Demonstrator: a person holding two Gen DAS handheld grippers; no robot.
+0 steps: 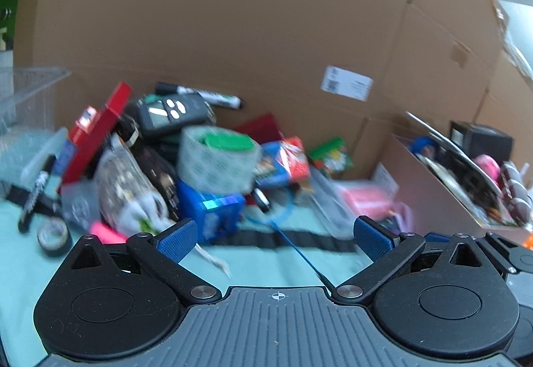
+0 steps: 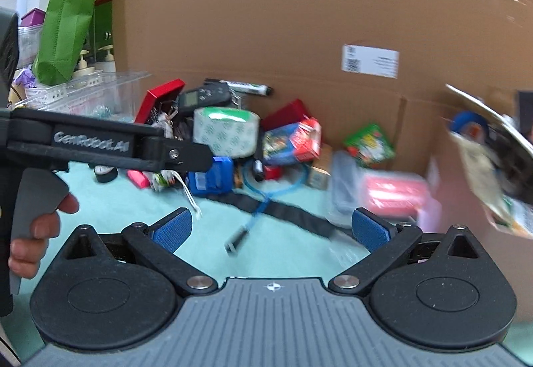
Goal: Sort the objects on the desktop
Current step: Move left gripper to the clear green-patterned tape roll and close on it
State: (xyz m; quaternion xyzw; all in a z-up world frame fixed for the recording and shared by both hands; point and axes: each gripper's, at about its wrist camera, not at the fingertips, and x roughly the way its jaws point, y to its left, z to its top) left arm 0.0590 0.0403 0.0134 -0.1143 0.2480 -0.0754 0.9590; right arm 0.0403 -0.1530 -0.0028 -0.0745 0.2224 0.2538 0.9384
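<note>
Black marker (image 1: 200, 94) lies level, tip right | left gripper (image 1: 276, 238) released | right gripper (image 2: 271, 230) released

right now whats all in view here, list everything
tape roll: 1, clear with green core, on top of the pile
blue box: 1, blue, under the tape roll
markers: 2, black, one behind the pile, one at its left
remote: 1, black, high in the pile
red box: 1, red, tilted, left of the pile
small tape: 1, dark, on the cloth at front left
cable: 1, blue, over the black strap
pink case: 1, pink, right of the pile
cardboard box: 1, brown, far right, full
cloth: 1, teal, under everything
left tool: open, holds nothing
right tool: open, holds nothing
</note>
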